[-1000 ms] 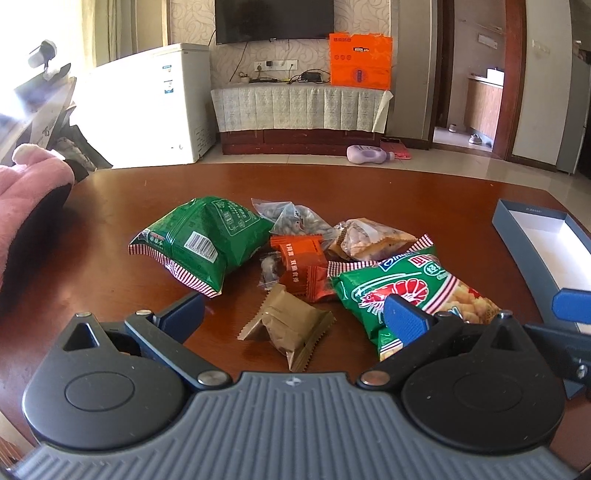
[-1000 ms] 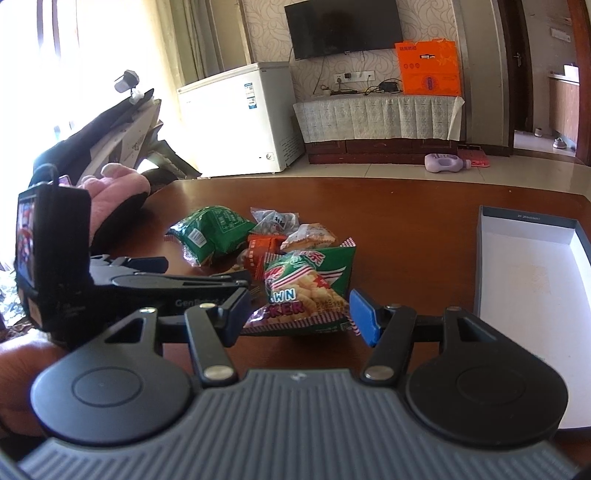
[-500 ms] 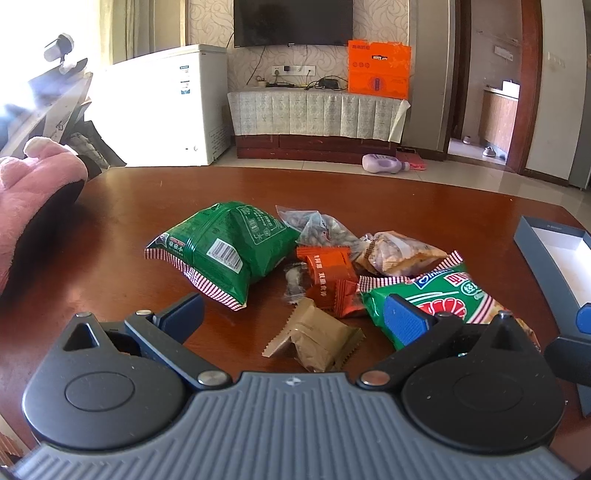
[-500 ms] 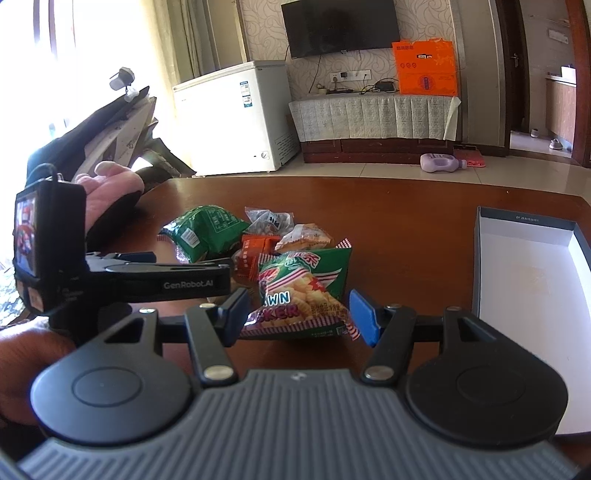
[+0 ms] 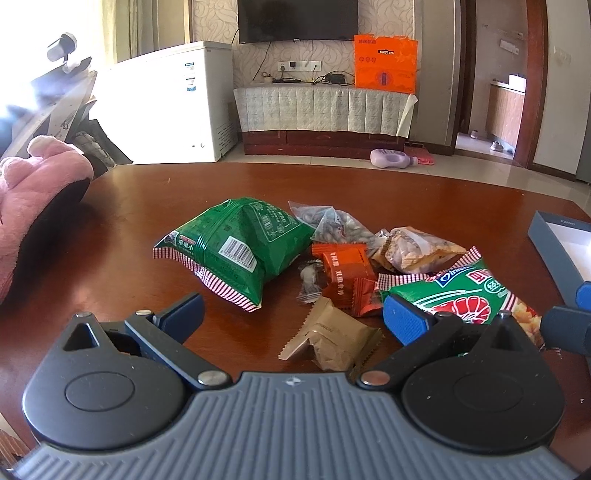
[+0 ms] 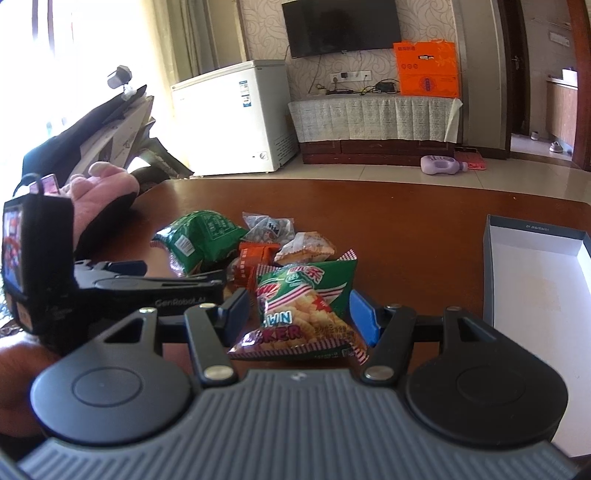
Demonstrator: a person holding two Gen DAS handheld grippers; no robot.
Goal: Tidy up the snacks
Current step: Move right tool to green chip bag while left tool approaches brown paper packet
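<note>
Wall-mounted television [image 5: 297,19], white chest freezer [image 5: 173,107], orange gift box [image 5: 386,65] on a cloth-covered cabinet [image 5: 325,110], purple bottle [image 5: 391,158] lying on the tiled floor, pink plush slipper [image 5: 40,192] at the table's edge.

A heap of snacks lies mid-frame on the brown table [image 5: 406,192]. A puffed green bag [image 5: 236,247] with a barcode sits at the heap's left. Behind it is a clear packet of seeds [image 5: 332,223], and right of that a clear pastry packet [image 5: 413,249]. Orange sachets [image 5: 347,273] fill the middle. A tan packet [image 5: 332,339] lies nearest. The green prawn-cracker bag [image 6: 306,314] lies flat at lower right. An open, empty blue box [image 6: 539,280] with a white inside sits at the right edge.
</note>
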